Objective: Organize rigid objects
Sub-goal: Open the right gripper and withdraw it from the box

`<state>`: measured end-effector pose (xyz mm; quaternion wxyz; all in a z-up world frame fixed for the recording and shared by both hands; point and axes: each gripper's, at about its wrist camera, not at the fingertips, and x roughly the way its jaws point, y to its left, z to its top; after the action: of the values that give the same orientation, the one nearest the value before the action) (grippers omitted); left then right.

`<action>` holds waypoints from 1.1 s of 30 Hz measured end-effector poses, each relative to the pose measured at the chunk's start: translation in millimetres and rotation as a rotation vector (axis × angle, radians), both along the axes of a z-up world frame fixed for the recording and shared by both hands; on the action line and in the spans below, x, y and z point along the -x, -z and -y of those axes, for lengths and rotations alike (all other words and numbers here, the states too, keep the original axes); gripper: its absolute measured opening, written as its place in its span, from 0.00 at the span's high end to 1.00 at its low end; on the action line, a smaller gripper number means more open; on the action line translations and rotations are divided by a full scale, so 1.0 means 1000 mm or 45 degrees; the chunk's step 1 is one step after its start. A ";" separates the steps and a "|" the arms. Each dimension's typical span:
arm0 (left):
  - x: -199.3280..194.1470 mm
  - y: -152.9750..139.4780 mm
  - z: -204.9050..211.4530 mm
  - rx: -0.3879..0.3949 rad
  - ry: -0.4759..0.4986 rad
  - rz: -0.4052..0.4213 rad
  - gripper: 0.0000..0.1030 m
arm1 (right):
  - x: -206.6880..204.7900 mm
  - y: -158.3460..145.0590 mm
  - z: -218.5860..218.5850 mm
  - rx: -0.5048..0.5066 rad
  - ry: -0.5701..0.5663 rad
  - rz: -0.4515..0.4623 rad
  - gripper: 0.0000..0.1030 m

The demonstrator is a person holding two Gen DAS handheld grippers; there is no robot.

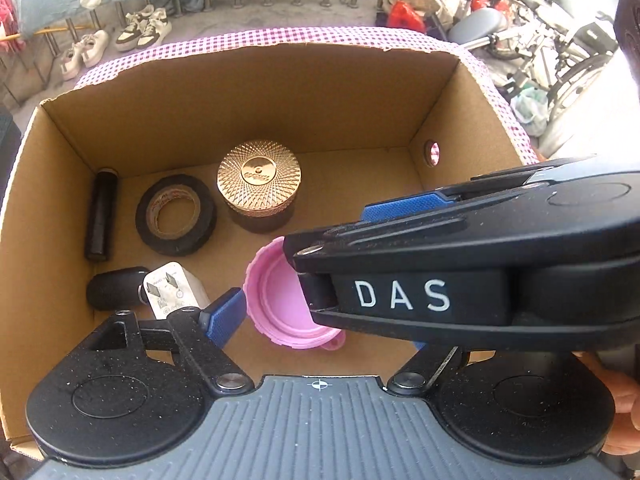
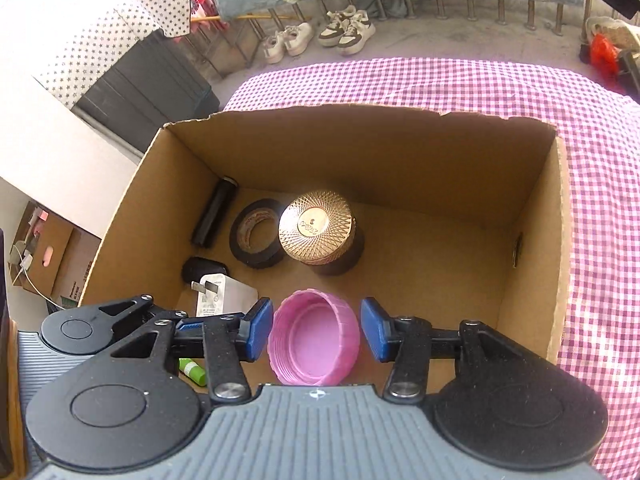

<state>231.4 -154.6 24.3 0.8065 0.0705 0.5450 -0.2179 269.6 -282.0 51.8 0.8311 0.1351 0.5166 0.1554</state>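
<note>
A pink screw cap (image 2: 314, 338) lies open side up on the floor of a cardboard box (image 2: 360, 148), near its front wall. My right gripper (image 2: 315, 328) straddles the cap, open, with a thin gap showing at its right pad. In the left wrist view the cap (image 1: 276, 300) sits just right of my left gripper's (image 1: 320, 332) blue left pad (image 1: 224, 316). The other pad is hidden behind the right gripper's black housing marked DAS (image 1: 460, 272). The left jaws stand wide and grip nothing.
Further back in the box stand a gold-lidded jar (image 2: 316, 228), a black tape roll (image 2: 256, 240) and a black cylinder (image 2: 214, 216). A white plug adapter (image 2: 224, 296) and a black lump (image 2: 200, 270) lie front left. The box rests on a pink checked cloth (image 2: 440, 84).
</note>
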 end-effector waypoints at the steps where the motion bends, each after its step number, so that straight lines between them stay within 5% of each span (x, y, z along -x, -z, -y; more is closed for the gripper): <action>1: 0.003 -0.003 -0.001 0.002 0.000 0.011 0.20 | 0.005 -0.007 0.002 -0.013 0.015 0.030 0.50; 5: 0.024 -0.027 -0.003 0.037 -0.003 0.100 0.20 | 0.044 -0.049 0.020 -0.080 0.120 0.222 0.49; 10: 0.066 -0.059 -0.012 0.152 0.016 0.248 0.10 | 0.123 -0.097 0.044 -0.044 0.250 0.551 0.27; 14: 0.105 -0.079 -0.021 0.199 0.036 0.392 0.03 | 0.180 -0.115 0.059 0.001 0.326 0.710 0.04; 16: 0.120 -0.088 -0.029 0.239 0.029 0.438 0.03 | 0.208 -0.118 0.063 0.017 0.366 0.778 0.00; 23: 0.153 -0.096 -0.054 0.346 -0.065 0.488 0.02 | 0.264 -0.112 0.058 0.048 0.398 0.810 0.00; 33: 0.167 -0.069 -0.064 0.336 -0.030 0.370 0.01 | 0.290 -0.083 0.021 0.335 0.364 0.767 0.00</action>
<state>64.4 -90.3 93.2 0.8816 -0.0116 0.3902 -0.2654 -20.4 -302.9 135.1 0.9697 0.0459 0.2398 0.0026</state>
